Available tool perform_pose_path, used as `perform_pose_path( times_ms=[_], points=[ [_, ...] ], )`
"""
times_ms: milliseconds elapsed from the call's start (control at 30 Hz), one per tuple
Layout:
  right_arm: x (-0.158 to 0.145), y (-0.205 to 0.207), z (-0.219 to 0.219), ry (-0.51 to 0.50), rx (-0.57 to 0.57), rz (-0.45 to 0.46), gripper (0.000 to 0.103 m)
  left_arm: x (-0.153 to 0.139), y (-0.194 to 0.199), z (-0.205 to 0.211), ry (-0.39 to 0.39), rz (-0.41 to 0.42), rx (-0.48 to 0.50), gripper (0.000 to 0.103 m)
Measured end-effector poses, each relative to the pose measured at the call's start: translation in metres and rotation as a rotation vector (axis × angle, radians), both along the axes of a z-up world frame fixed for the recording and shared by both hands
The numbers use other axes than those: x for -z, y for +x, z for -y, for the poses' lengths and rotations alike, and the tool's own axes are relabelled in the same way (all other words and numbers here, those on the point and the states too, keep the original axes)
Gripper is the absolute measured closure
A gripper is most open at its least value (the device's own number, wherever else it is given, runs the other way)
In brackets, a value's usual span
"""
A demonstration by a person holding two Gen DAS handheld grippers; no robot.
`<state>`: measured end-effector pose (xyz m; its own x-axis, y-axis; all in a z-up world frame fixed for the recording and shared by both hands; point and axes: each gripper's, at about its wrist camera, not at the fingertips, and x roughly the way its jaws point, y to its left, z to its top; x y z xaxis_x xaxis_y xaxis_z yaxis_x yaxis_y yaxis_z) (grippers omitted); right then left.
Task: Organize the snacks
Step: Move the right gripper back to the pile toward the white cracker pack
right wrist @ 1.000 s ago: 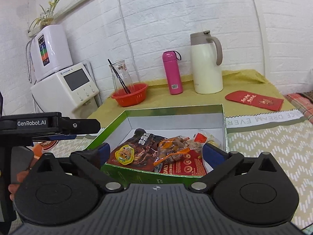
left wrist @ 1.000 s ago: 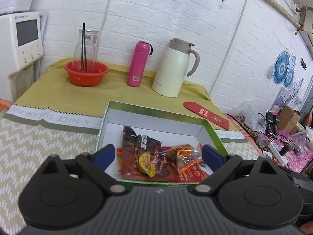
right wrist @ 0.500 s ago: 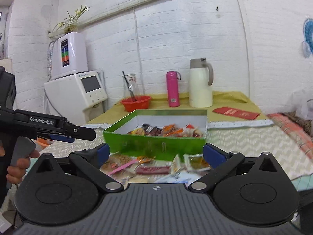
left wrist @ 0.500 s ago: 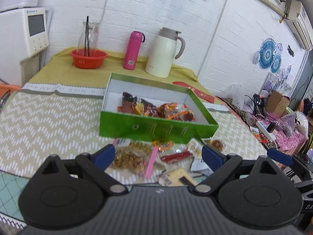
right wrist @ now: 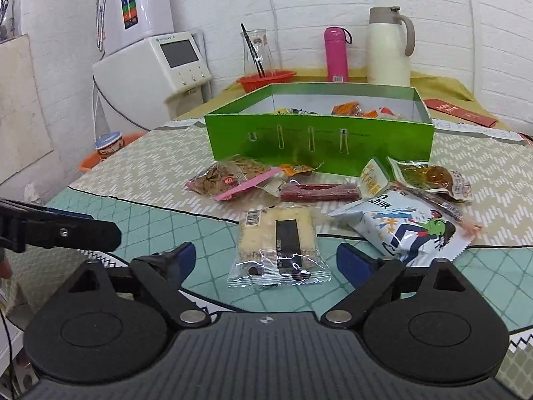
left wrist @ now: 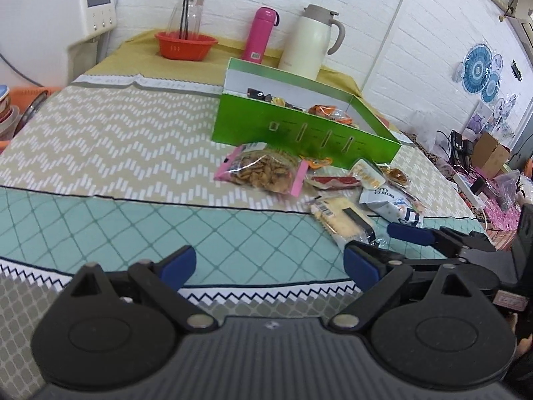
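Right wrist view: my right claw (right wrist: pixel 263 260) is spread wide, nothing between the fingers, low over the near edge of the desk (right wrist: pixel 140 173). The clear cracker packet (right wrist: pixel 278 246) lies flat dead ahead, its near sealed end sitting right in the gap between my fingertips. Its long axis runs near-to-far, roughly in line with the claw, so the fingers would close across its short width. Looks like the obvious next pick, my call.

Left claw (left wrist: pixel 269 266) is also open and empty, pointing at bare tablecloth; from there the same packet (left wrist: pixel 343 220) sits off to the right and farther out. Right hand is clearly the nearer one.

Rest of the loose snacks are beyond it: white-blue bag (right wrist: pixel 406 230) just right of the packet, red sausage stick (right wrist: pixel 319 191) behind it, pink-edged nut bag (right wrist: pixel 230 178) far left, all near the front wall of the green box (right wrist: pixel 319 140). The box already holds a few packs.

Risk: thin slippery film, may slide rather than lift.
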<state>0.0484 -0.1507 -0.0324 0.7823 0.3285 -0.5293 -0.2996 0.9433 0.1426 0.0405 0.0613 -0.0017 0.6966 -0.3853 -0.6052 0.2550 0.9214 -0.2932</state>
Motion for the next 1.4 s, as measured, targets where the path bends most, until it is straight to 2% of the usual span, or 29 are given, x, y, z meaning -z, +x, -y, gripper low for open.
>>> perform_pose_path(
  times_ms=[33,67,100,133,167,233,300,400,467,500,567,633,767,867,900,933,967,1100,1167,1200,1267,1400],
  points=[
    [0.004,-0.001,-0.004,-0.018,0.015,-0.007,0.000,0.000,0.001,0.001,-0.003,0.001,0.007,0.009],
    [0.006,-0.002,-0.007,-0.043,0.022,0.005,0.009,0.000,0.002,0.002,-0.005,0.000,0.013,0.009],
    [0.005,-0.006,-0.009,-0.070,0.014,0.024,0.021,0.000,0.003,0.003,-0.008,-0.002,0.019,0.009],
    [0.005,-0.010,-0.009,-0.077,-0.004,0.028,0.041,0.001,0.005,0.005,-0.013,-0.005,0.025,0.009],
    [0.004,-0.012,-0.006,-0.062,-0.023,0.018,0.046,0.002,0.009,0.007,-0.020,-0.011,0.034,0.009],
    [0.004,-0.017,0.004,-0.018,-0.038,0.000,0.046,0.004,0.013,0.011,-0.031,-0.024,0.049,0.009],
    [0.003,-0.021,0.014,-0.022,-0.004,-0.013,0.046,0.005,0.017,0.016,-0.046,-0.030,0.071,0.009],
    [-0.007,-0.030,0.031,0.015,0.047,0.039,0.046,0.006,0.022,0.024,-0.057,-0.034,0.103,0.009],
    [-0.017,-0.033,0.038,-0.015,0.100,0.103,0.044,0.006,0.024,0.031,-0.048,-0.032,0.114,0.009],
    [-0.021,-0.033,0.042,-0.041,0.134,0.144,0.039,0.006,0.025,0.034,-0.044,-0.029,0.118,0.009],
    [-0.026,-0.027,0.051,-0.093,0.202,0.188,0.011,0.006,0.026,0.039,-0.045,-0.026,0.125,0.009],
    [-0.023,-0.017,0.061,-0.115,0.240,0.177,0.010,0.007,0.028,0.042,-0.053,-0.030,0.129,0.009],
    [-0.009,-0.001,0.070,-0.122,0.264,0.097,0.011,0.010,0.030,0.048,-0.050,-0.045,0.136,0.009],
    [0.003,-0.004,0.062,-0.056,0.176,0.041,0.010,0.011,0.032,0.050,-0.043,-0.054,0.136,0.009],
    [0.004,-0.007,0.059,-0.045,0.148,0.051,0.011,0.012,0.033,0.051,-0.043,-0.057,0.137,0.009],
    [0.003,-0.012,0.052,-0.049,0.111,0.058,0.012,0.011,0.033,0.052,-0.042,-0.058,0.138,0.009],
    [0.000,-0.015,0.050,-0.055,0.101,0.067,0.018,0.011,0.033,0.052,-0.041,-0.055,0.138,0.009],
    [-0.020,-0.012,0.055,-0.035,0.130,0.127,0.021,0.010,0.035,0.055,-0.044,-0.050,0.138,0.009],
    [-0.026,0.001,0.056,-0.042,0.124,0.136,0.038,0.010,0.035,0.056,-0.049,-0.042,0.141,0.009],
    [-0.027,0.008,0.055,-0.043,0.108,0.135,0.040,0.010,0.035,0.057,-0.049,-0.038,0.142,0.009],
    [-0.025,0.022,0.052,-0.056,0.099,0.111,0.051,0.009,0.033,0.056,-0.043,-0.028,0.141,0.009],
    [-0.018,0.028,0.044,-0.036,0.048,0.093,0.060,0.010,0.034,0.050,-0.040,-0.030,0.127,0.009]
  ],
)
